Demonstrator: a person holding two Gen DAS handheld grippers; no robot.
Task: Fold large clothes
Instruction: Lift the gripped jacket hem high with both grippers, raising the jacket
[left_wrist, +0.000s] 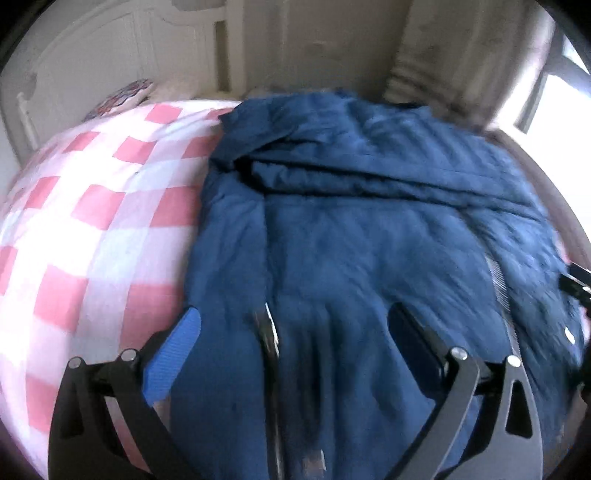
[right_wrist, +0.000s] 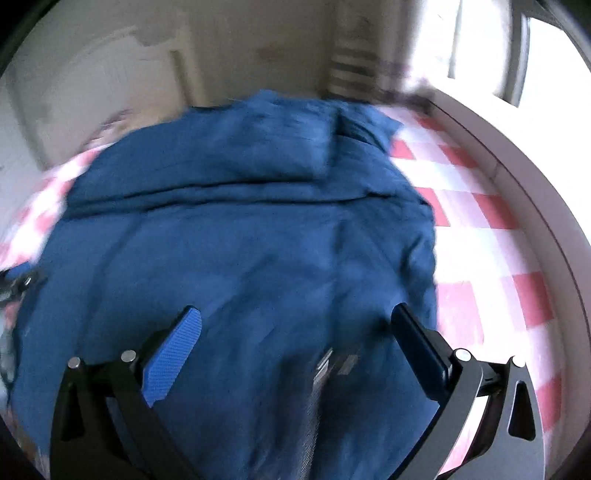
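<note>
Big dark blue puffy jacket (left_wrist: 369, 229) spread flat on a bed with a pink and white checked cover (left_wrist: 92, 221). Top part of the jacket folded over into a thick band across the far side. Silver zipper (left_wrist: 502, 291) running down near the jacket's right edge in the left wrist view; another bit of zipper (right_wrist: 325, 365) seen low in the right wrist view. Left gripper (left_wrist: 295, 325) low over the near edge of the jacket, fingers (left_wrist: 173, 362) wide apart, nothing between them. Right gripper (right_wrist: 295, 325) also over the near edge, fingers (right_wrist: 173, 362) wide apart too, holding nothing. White cupboard door (left_wrist: 110, 55) behind the bed. Bright window (right_wrist: 546, 55) at the far right. Everything a bit blurry.
</note>
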